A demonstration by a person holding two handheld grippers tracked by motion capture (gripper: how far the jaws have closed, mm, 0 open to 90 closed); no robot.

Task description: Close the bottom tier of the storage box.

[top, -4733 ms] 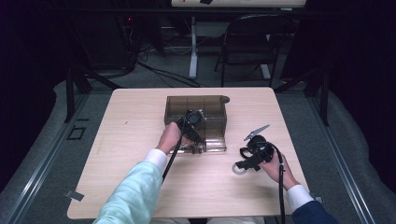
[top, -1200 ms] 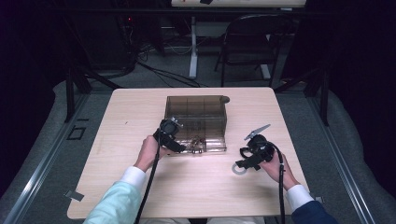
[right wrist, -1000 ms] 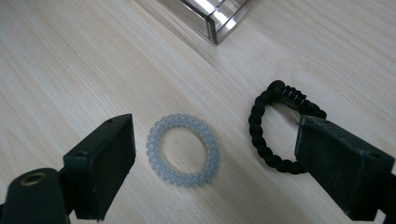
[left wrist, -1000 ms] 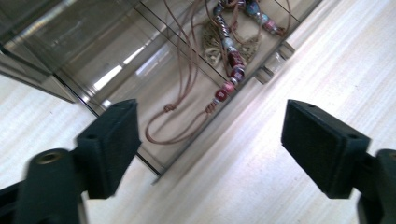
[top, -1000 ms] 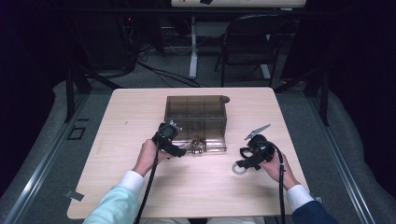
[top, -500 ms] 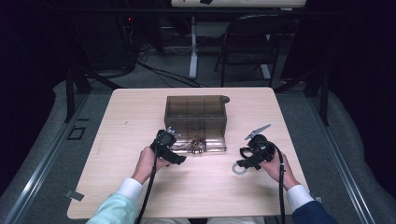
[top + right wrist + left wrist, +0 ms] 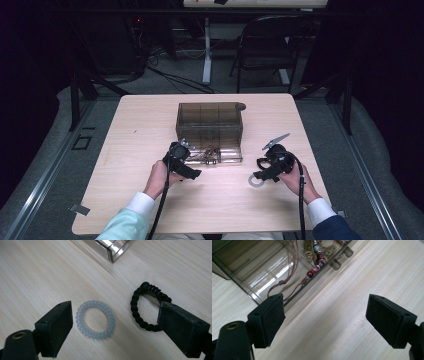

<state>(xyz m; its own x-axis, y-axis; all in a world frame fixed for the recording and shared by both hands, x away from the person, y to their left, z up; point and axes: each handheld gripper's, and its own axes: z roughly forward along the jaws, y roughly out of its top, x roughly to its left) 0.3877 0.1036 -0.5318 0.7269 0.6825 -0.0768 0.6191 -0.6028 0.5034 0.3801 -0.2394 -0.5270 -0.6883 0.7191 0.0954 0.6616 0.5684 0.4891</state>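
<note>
Right claw: right claw stands wide and empty, low over the tabletop.
Task items: pale coiled ring lies flat between the jaws, beside the left one; black braided bracelet lies just right of it, its edge under the right jaw.
Left claw: left claw is wide, empty, over bare wood at the near edge of the clear organizer box.
Box contents: beaded cord necklace lies in the near compartment.
Risk: closing now may catch both ring and bracelet, since both sit within the jaw span.
Change: in the high view the left claw has drawn back from over the box toward the person; the right claw holds its place.
</note>
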